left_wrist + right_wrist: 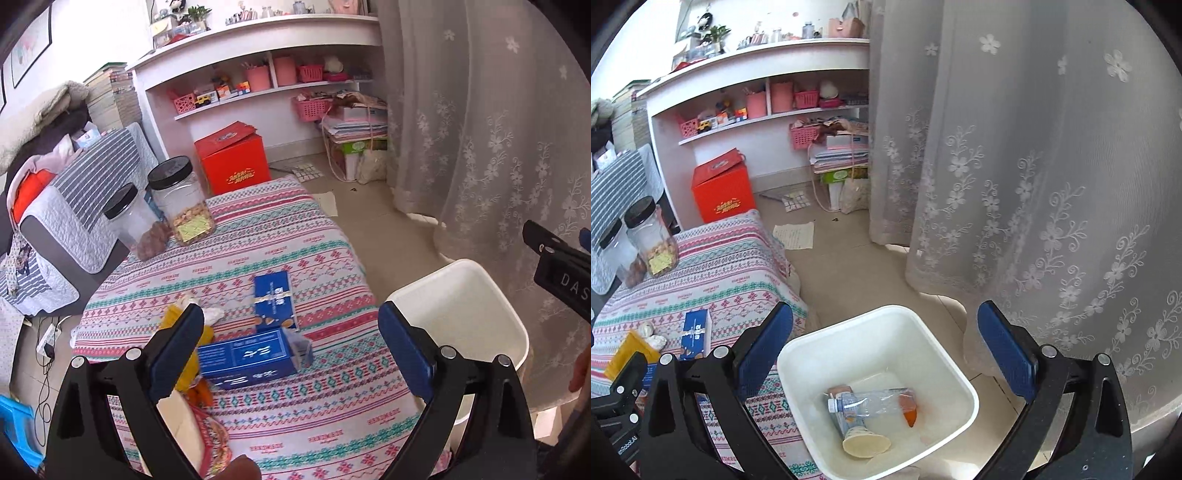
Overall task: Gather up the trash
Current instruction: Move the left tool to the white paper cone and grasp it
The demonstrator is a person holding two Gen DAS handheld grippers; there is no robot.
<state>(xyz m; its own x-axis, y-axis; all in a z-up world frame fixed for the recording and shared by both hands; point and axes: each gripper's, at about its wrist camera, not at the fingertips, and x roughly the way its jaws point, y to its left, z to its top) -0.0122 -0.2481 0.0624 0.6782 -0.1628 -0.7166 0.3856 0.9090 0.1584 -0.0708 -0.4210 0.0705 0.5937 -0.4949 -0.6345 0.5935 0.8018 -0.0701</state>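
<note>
My left gripper (291,328) is open and empty above the patterned cloth table (280,236). Just beyond and below it lies an opened blue carton (251,358), with a second blue box (274,301) farther back. Yellow wrappers (192,354) and crumpled white paper (212,314) lie by the left finger. My right gripper (886,332) is open and empty above the white bin (945,354) on the floor right of the table. The bin holds a clear plastic bottle (871,402), a paper cup (864,441) and an orange packet (909,410). The bin also shows in the left wrist view (480,295).
Two black-lidded clear jars (183,206) stand at the table's far left. A red box (232,157), white shelves (258,74) and paper stacks lie behind. A lace curtain (1034,166) hangs right of the bin. A sofa with striped covers (66,221) is at left.
</note>
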